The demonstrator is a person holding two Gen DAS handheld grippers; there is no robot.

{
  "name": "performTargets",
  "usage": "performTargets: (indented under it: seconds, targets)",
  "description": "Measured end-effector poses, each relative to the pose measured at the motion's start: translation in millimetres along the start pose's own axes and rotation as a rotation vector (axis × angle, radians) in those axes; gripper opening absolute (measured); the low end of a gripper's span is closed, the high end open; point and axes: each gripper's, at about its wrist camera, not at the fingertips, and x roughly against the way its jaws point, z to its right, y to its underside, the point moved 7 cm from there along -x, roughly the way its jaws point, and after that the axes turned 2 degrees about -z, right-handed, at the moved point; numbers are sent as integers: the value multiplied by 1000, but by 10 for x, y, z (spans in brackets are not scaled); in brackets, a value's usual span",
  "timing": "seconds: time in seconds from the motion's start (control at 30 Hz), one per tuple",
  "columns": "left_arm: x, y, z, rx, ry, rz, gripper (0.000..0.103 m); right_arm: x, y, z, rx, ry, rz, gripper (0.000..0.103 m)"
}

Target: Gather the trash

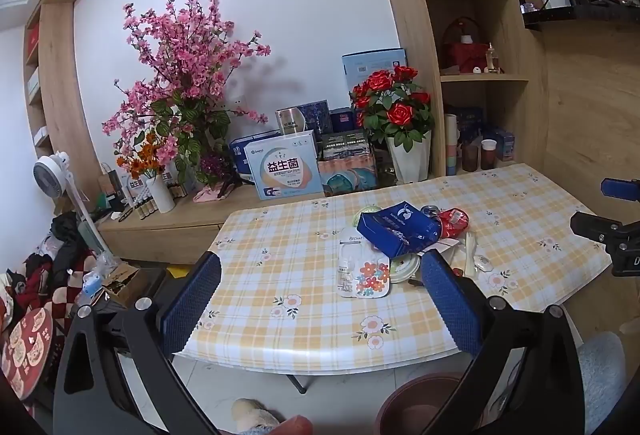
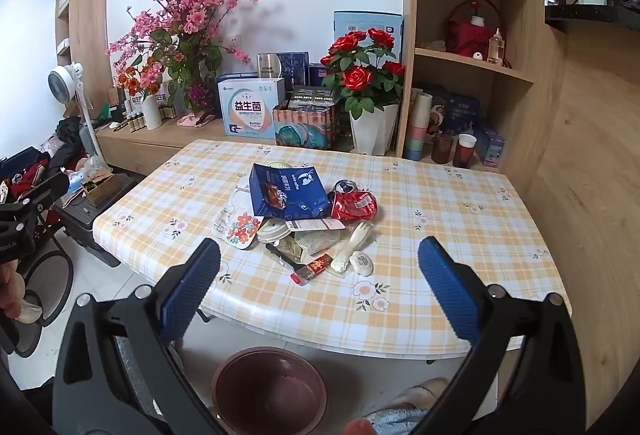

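My left gripper [image 1: 320, 299] and right gripper [image 2: 320, 291] both hang with jaws spread wide and nothing between them, short of the trash pile [image 2: 304, 219] at the middle of the checked table [image 2: 460, 195]. The brown bin [image 2: 268, 391] waits on the floor under the table's near edge. I judge it best to start with loose pieces on the pile's near side, like the red wrapper [image 2: 312, 269].

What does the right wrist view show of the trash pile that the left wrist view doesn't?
Only the right wrist view shows the small red packet and the whole inside of the brown bin. Only the left wrist view shows the clear Brown-labelled pack plainly. Both share the blue box, the crushed red can, the checked table, and open grippers.
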Motion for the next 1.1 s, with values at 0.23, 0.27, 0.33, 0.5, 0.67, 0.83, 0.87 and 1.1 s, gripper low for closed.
performTargets:
  seconds: [0.23, 0.27, 0.33, 0.5, 0.67, 0.83, 0.87, 1.1]
  targets:
    - [9, 0, -2, 1, 0, 2, 98, 0, -14, -14, 2, 2, 4, 98]
    - [9, 0, -3, 1, -1, 2, 98, -1, -15, -16, 2, 2, 4, 98]
    - [9, 0, -3, 2, 1, 2, 98, -3, -17, -18, 2, 2, 4, 98]
    - [10, 0, -3, 2, 0, 3, 98, -5, -24, -26, 2, 3, 4, 98]
    - [10, 0, -2, 1, 1, 3, 98, -11, -23, -30, 2, 3, 5, 98]
    - [12, -1, -3, 1, 0, 3, 98, -14, -22, -35, 2, 3, 3, 98]
    - [13, -1, -3, 1, 1, 3, 98, -13, -22, -37, 2, 3, 2, 98]
    - [8, -11, 1, 0, 0, 5, 98, -13, -17, -34, 1, 4, 3, 98]
